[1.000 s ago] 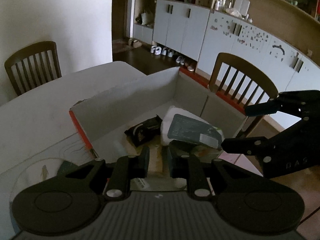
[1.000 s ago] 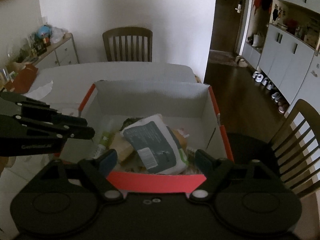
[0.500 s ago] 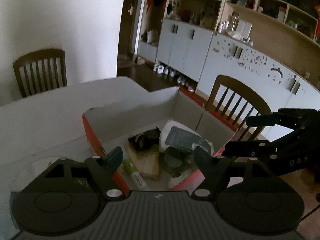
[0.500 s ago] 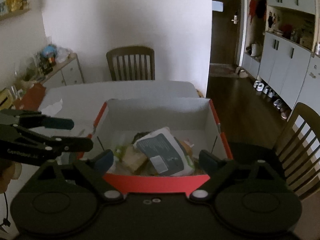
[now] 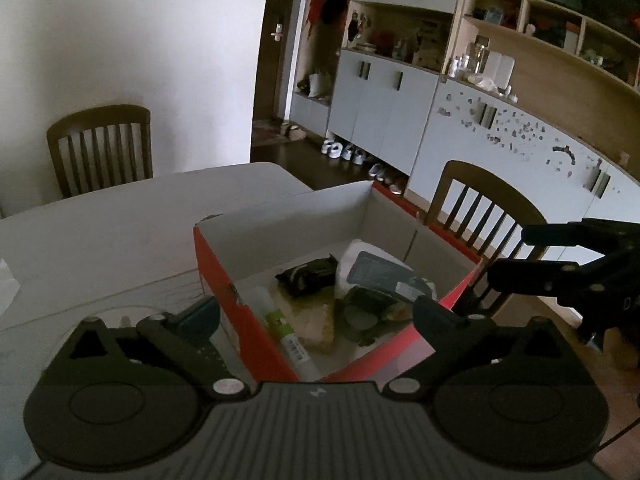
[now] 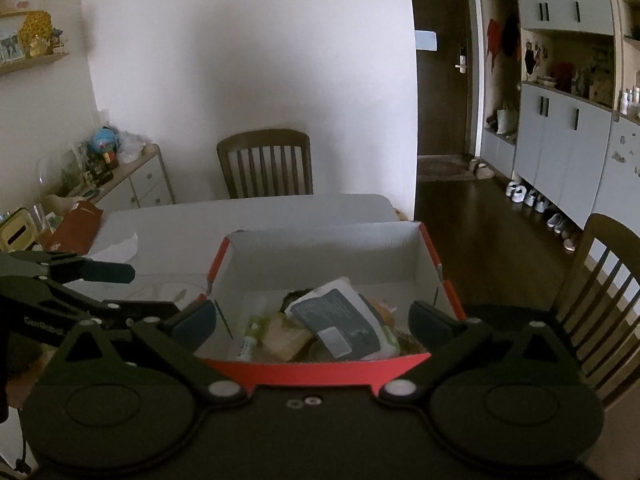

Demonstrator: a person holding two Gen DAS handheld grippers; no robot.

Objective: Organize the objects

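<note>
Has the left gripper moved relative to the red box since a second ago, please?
Yes. The left gripper has drawn back and up from the red box; its jaws, then shut low over the contents, have just been opening with nothing gripped.

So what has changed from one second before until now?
The left gripper, shut over the box, has just been opening and pulled back, empty. The right gripper also has just been opening wider and backed away. The box's contents look unmoved.

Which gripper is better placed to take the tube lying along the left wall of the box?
Left gripper, probably: open and empty, with the tube right in front of it. The right gripper, open too, faces the grey pack.
</note>
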